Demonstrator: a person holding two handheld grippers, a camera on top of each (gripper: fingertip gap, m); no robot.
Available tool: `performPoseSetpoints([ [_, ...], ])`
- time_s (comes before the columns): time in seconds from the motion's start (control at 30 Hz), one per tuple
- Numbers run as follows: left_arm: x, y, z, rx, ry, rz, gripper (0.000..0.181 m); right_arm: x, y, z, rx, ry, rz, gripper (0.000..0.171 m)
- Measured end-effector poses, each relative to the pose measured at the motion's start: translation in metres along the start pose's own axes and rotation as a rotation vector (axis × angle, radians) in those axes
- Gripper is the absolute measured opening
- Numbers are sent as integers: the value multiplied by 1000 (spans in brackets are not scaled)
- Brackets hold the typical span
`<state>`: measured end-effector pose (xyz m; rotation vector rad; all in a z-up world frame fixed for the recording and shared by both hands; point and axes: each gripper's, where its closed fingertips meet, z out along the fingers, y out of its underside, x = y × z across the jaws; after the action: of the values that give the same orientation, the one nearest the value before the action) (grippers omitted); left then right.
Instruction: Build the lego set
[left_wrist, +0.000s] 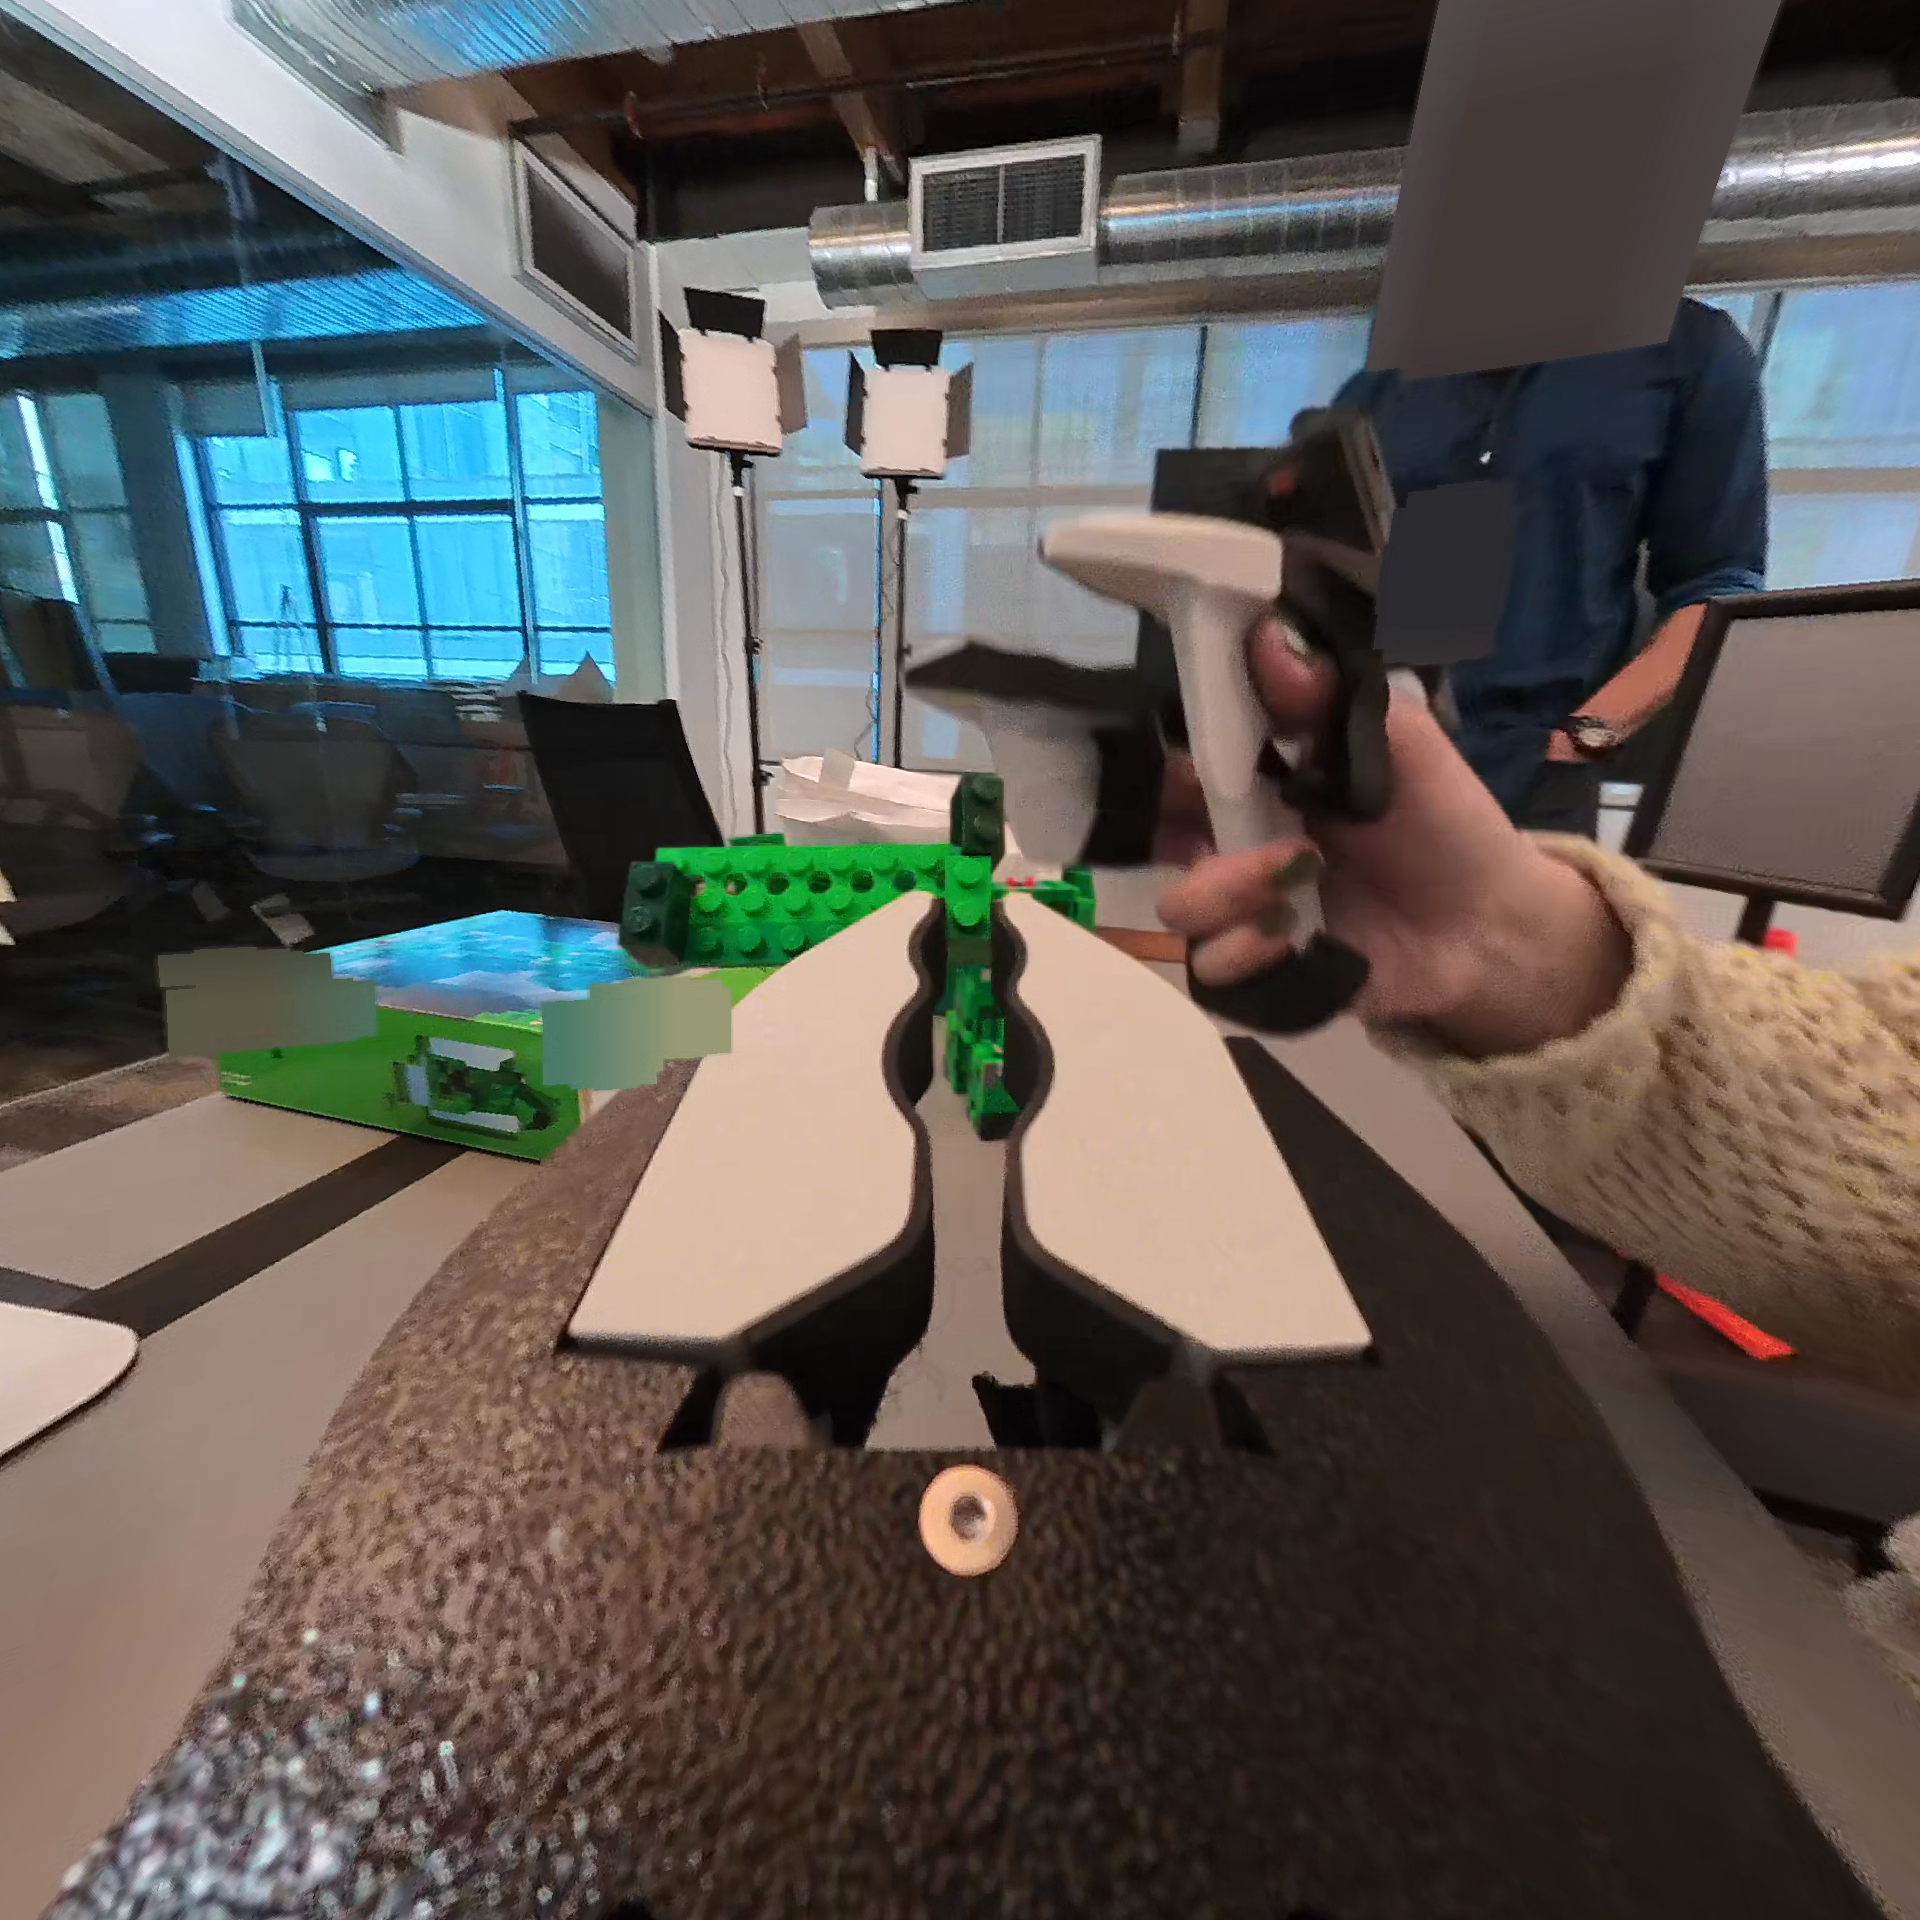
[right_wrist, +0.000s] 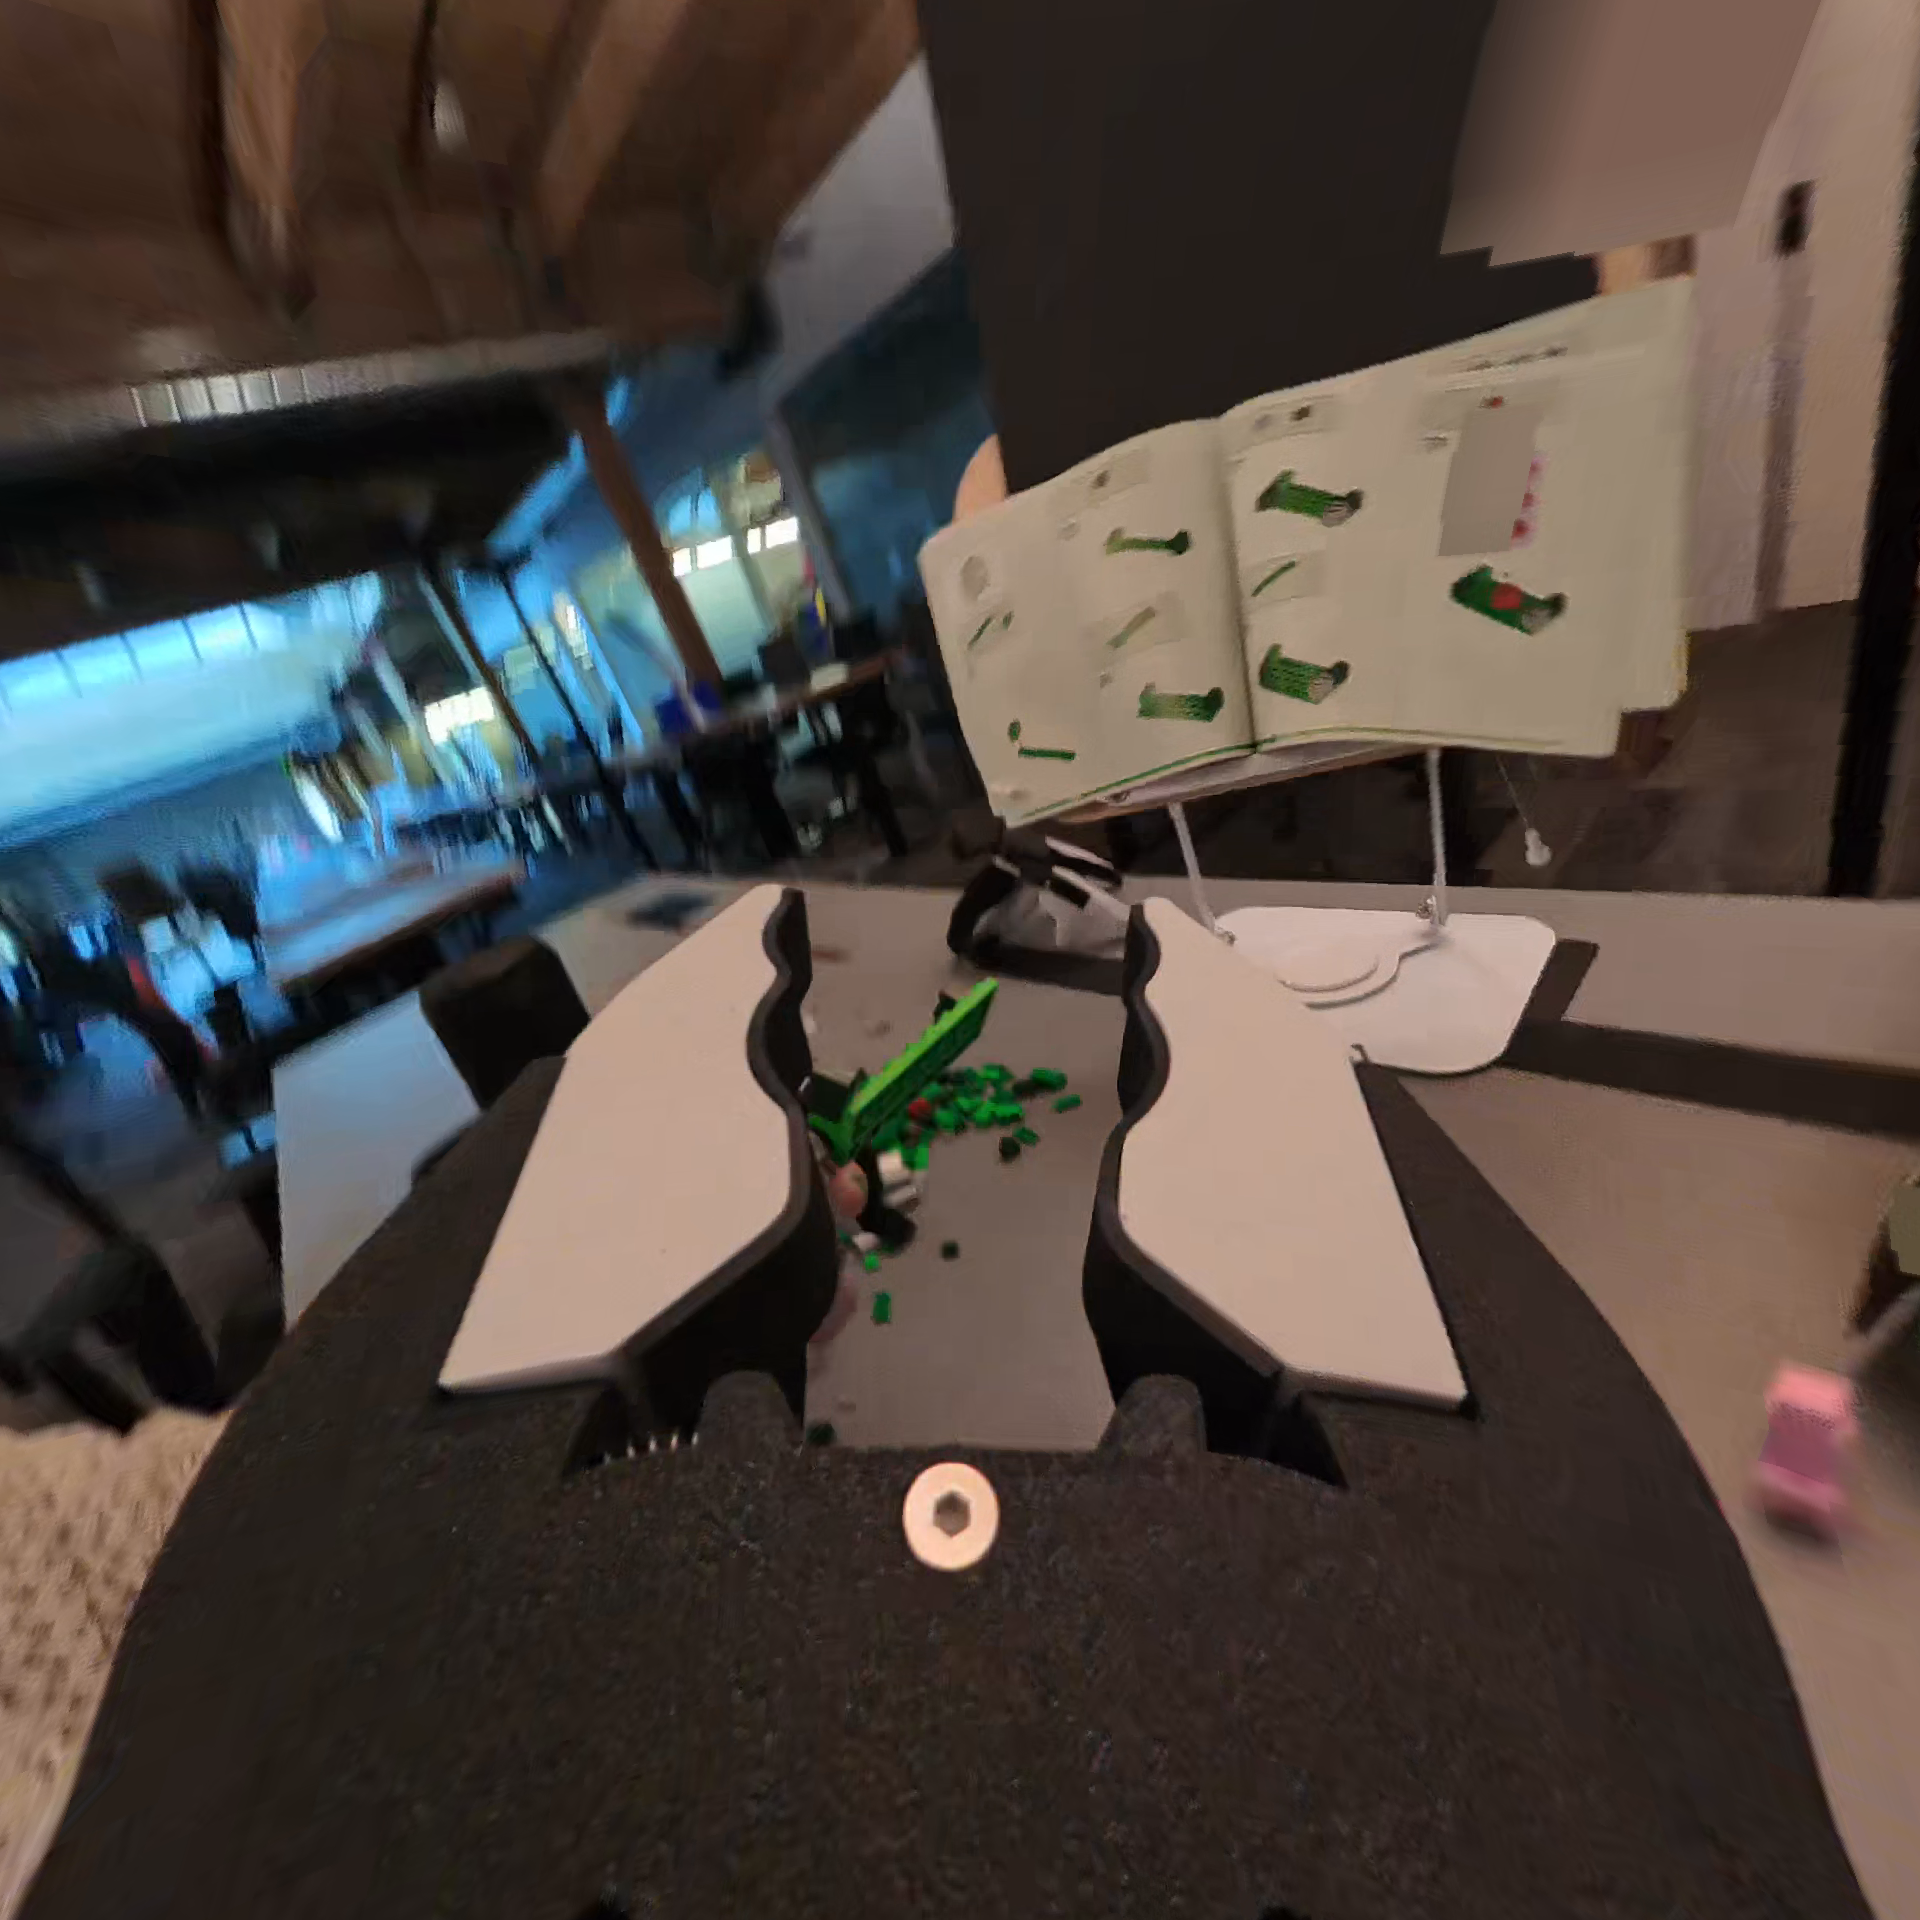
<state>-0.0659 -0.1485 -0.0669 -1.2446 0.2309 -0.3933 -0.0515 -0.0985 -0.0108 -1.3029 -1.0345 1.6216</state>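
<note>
Grey worktop (left_wrist: 260, 1174) runs through an open office with two studio lights at the back, a green set box (left_wrist: 457, 1029) lying left of the model, and one person in a dark blue shirt standing behind.

From the left wrist view, the left hand-held gripper (left_wrist: 968, 935) is clamped on a narrow upright part of one green lego model (left_wrist: 831, 894), whose long studded body stretches left from the jaws, held above the worktop. That body looks several layers deep, so I judge the build well under way but unfinished. The right hand-held gripper (left_wrist: 1049, 686) hovers just right of the model and slightly above it, gripped by a hand (left_wrist: 1382, 862) in a cream knit sleeve.

From the right wrist view, blurred by motion, the right hand-held gripper (right_wrist: 961, 987) stands wide apart with nothing between its jaws. Beyond it lies one pile of loose green bricks (right_wrist: 966, 1107), too many and too small to count, with one longer green assembly (right_wrist: 914, 1070) tilted up out of it. One open instruction booklet (right_wrist: 1299, 592) rests on one white stand (right_wrist: 1403, 987) right of the pile. One pink piece (right_wrist: 1803, 1455) sits far right of the pile. The many unused bricks suggest plenty remains.
</note>
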Motion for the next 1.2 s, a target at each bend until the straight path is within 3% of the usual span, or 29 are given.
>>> performPoseSetpoints([
  [0.17, -10, -3, -5, 47, -69, 10, 7, 0, 42, 12, 58, 49, 127, 51],
  [0.33, -14, -2, -6, 51, -106, 43, 7, -14, 59, 31, 44, 30, 152, 52],
  [0.63, -18, 2, -7, 37, -134, 79, 7, -14, 69, 40, 26, 36, 173, 38],
  [0.77, -17, 7, -6, 13, -145, 127, 7, -18, 67, 40, 48, 11, 164, 18],
  [1.2, -8, 2, -6, 31, -189, 286, 7, -27, 66, 35, 88, -16, 21, 15],
])
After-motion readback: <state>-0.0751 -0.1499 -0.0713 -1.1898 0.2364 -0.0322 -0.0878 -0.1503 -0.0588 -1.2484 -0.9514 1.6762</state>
